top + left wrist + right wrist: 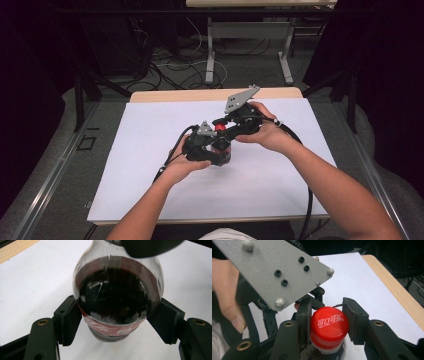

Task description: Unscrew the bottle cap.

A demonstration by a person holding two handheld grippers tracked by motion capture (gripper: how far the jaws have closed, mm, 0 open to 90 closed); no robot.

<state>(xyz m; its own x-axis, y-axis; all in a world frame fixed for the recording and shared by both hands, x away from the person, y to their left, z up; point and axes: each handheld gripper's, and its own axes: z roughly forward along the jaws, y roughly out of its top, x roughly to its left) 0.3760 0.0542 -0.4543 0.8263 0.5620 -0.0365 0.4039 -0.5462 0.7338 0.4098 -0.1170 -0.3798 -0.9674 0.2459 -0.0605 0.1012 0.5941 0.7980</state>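
Observation:
A small cola bottle (117, 295) of dark drink with a red label stands on the white table sheet (150, 175). My left gripper (117, 323) is shut on its lower body, one pad (71, 322) pressed against each side. The bottle's red cap (329, 326) carries white lettering. My right gripper (327, 317) is shut on that cap from above, its fingers (303, 317) against the cap's sides. In the high view both grippers meet mid-table: the left gripper (217, 154) low on the bottle (222, 146), the right gripper (221, 127) at the cap (220, 126).
The left gripper's grey plate (274, 270) hangs close over the cap, with a thumb (229, 302) beside it. A wooden table edge (200, 95) runs along the far side. A black cable (305, 165) trails off to the right. Table legs and wires lie beyond.

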